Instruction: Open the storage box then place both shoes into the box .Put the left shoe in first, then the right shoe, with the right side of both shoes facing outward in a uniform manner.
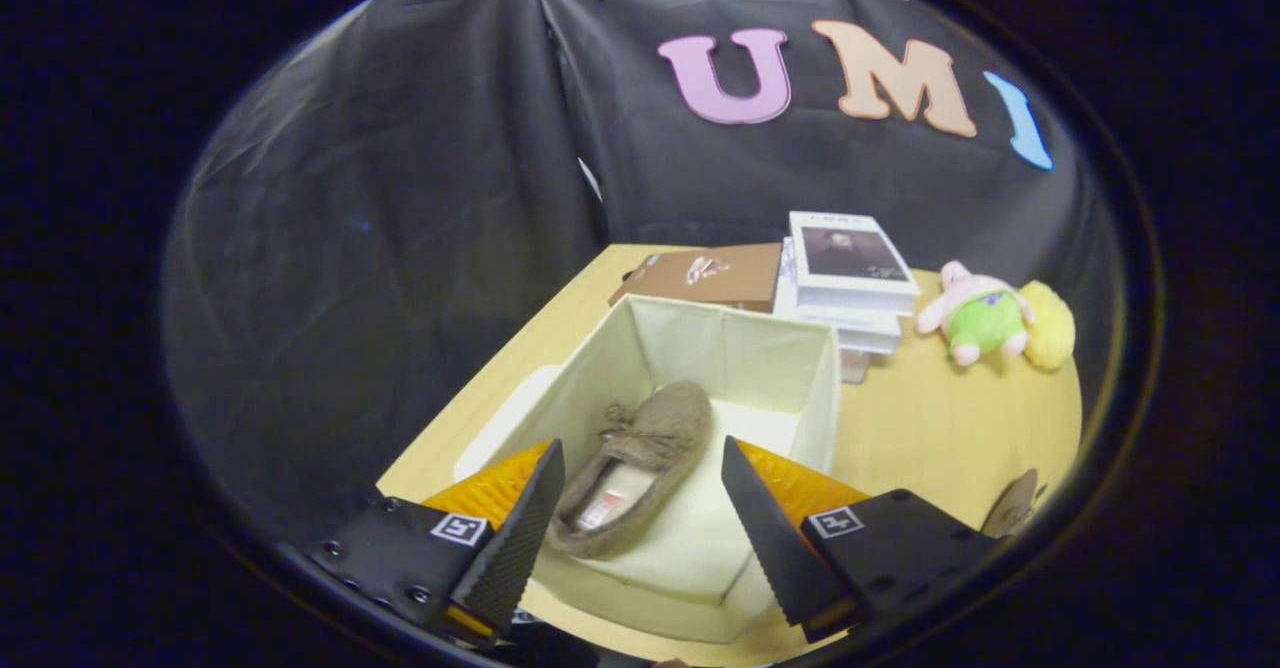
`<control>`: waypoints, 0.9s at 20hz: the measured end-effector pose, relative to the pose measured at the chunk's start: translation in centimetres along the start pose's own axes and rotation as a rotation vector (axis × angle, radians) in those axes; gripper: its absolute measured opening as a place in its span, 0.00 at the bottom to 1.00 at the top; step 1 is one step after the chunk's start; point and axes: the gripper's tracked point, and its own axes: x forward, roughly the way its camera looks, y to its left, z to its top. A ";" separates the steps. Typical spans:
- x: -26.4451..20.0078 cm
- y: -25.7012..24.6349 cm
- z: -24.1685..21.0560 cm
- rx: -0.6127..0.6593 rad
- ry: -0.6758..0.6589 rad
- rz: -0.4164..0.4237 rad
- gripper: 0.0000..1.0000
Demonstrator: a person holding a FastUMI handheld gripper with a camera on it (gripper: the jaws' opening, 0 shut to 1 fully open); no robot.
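Observation:
A cream fabric storage box (815, 388) stands open on the wooden table, just ahead of my fingers. Inside it lies a brown fuzzy shoe (640, 463) with a small bow, toe pointing away from me, leaning along the box's left side. My gripper (640, 538) hovers above the box's near end, open, with the shoe's heel seen between the two fingers and nothing touching them. A sliver of a second brown shoe (1015, 508) peeks out on the table beside the right finger.
The box's white lid (500, 428) lies flat against the box's left side. Behind the box sit a brown cardboard box (705, 276) and a stack of white books (850, 278). A pink-and-green plush toy (985, 320) with a yellow one lies to the right.

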 end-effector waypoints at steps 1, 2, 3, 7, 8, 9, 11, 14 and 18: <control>-1.0 -1.3 0.4 -0.019 -0.027 -0.015 1.00; -2.0 -2.7 0.6 -0.035 -0.051 -0.041 1.00; -2.9 -4.2 0.8 -0.049 -0.071 -0.068 1.00; -6.0 -9.7 1.0 -0.075 -0.118 -0.141 1.00; -7.1 -11.6 0.9 -0.081 -0.130 -0.161 1.00; -8.0 -13.3 0.7 -0.085 -0.139 -0.183 1.00; -9.7 -16.4 0.0 -0.080 -0.146 -0.223 1.00; -11.7 -21.3 -1.7 -0.042 -0.135 -0.280 1.00; -14.5 -27.2 -3.9 -0.025 -0.124 -0.354 1.00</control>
